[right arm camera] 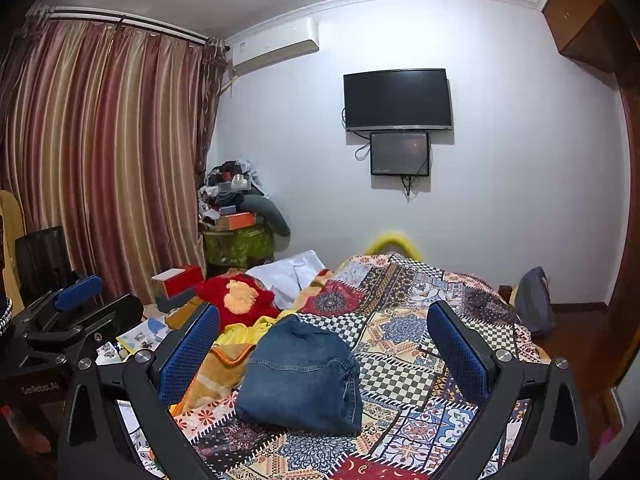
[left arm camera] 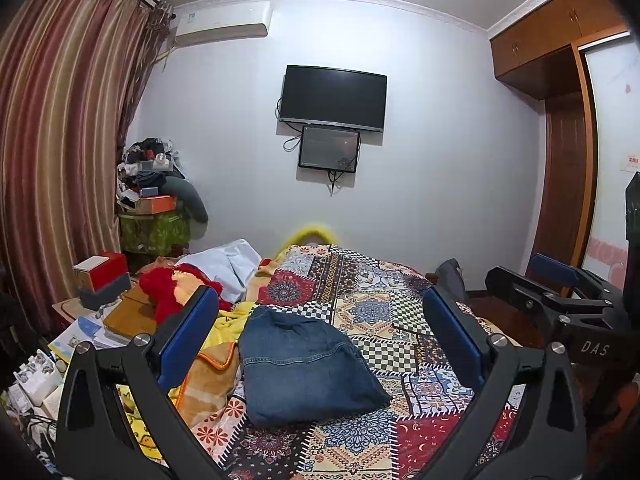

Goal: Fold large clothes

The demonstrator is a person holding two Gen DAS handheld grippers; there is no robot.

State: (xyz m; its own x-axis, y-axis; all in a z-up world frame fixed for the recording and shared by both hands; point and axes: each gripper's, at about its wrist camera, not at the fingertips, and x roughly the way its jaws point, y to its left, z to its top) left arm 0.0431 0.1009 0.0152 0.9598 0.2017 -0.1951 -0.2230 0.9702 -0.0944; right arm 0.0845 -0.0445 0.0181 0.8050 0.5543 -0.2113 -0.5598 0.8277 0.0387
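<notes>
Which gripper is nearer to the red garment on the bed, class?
Left. The left gripper is on the side of the folded jeans where the red garment lies; the right gripper is on the jeans' far side from it.

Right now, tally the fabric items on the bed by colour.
Blue denim jeans, folded: 1
Red garment: 1
White garment: 1
Yellow cloth: 1
Orange blanket: 1
Patchwork bedspread: 1
Total: 6
</notes>
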